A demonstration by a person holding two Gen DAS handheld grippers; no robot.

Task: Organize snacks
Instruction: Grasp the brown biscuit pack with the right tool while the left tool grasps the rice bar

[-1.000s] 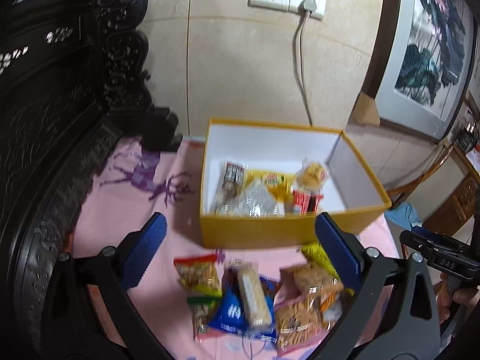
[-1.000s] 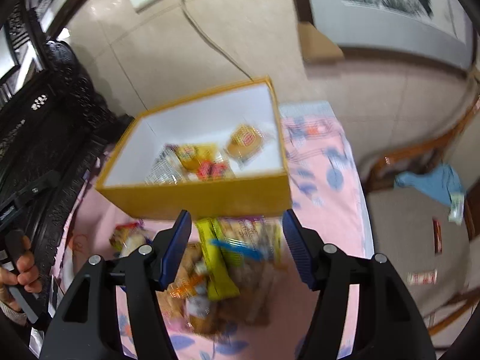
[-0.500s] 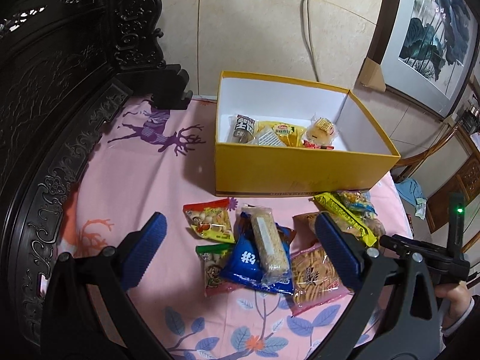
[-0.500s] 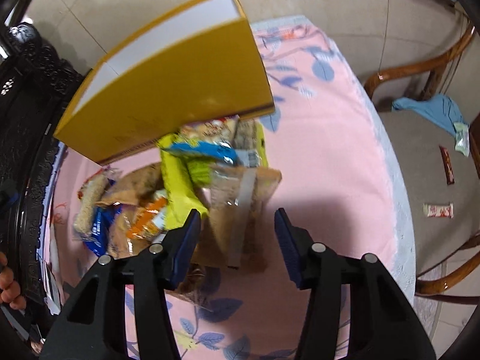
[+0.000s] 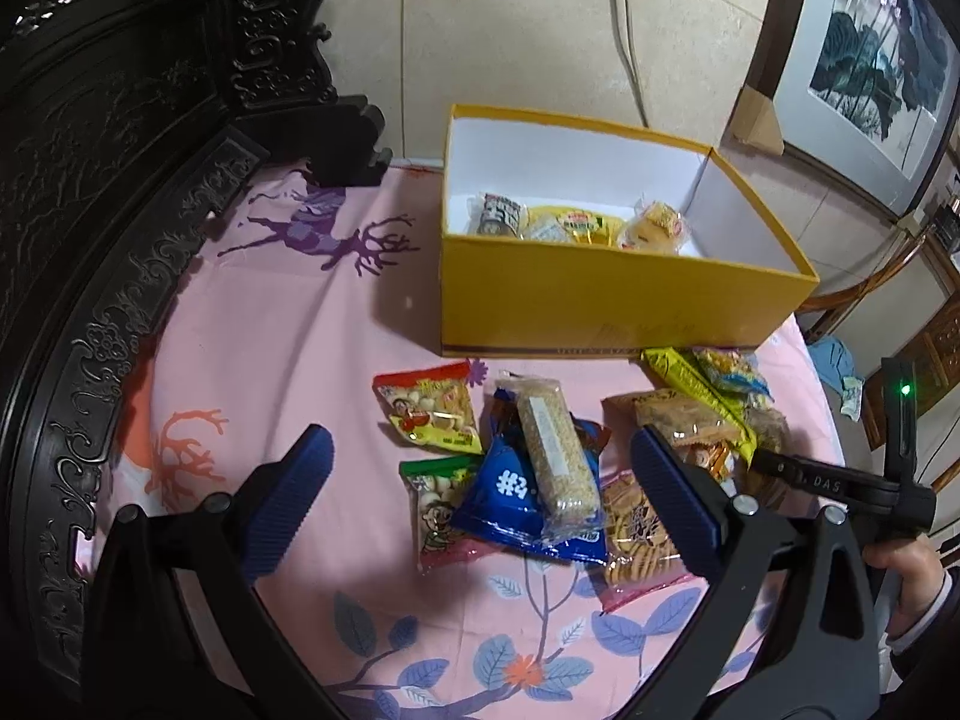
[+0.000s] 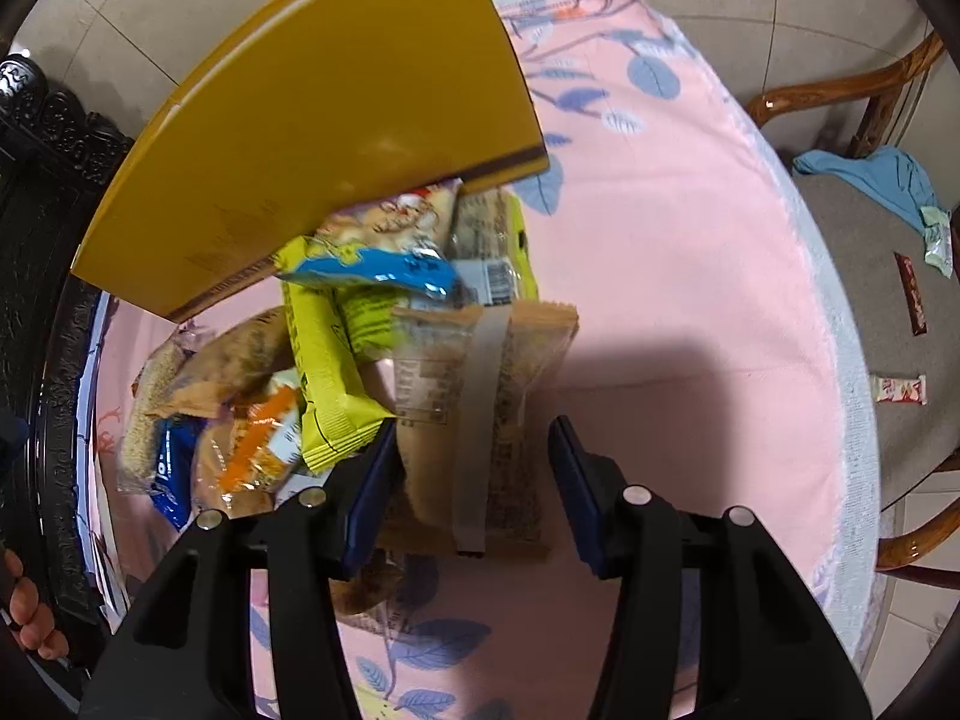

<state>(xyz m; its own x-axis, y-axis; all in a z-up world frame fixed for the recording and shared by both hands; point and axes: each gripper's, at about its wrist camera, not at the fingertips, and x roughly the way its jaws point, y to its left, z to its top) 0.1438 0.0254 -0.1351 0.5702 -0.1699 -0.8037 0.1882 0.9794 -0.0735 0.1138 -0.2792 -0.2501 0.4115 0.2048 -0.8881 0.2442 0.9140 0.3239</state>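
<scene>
Tan snack packet [image 6: 480,414] lies lengthwise between our right gripper [image 6: 474,480] pads, jaws closing, not yet pressing; left gripper [image 5: 480,498] open, farther.

My left gripper [image 5: 480,498] has black plastic arms shaped like open triangles, each tipped with a dark blue ribbed pad [image 5: 288,498] and fixed with round silver screws. My right gripper [image 6: 474,480] is built the same: black arms, blue pads, silver screws at the joints. Seen from the left camera, its black body carries small white letters, "DAS", and a slim black upright part with a green light. My right hand [image 5: 906,576] comes out of a dark sleeve [image 5: 936,624] with a pale cuff.
</scene>
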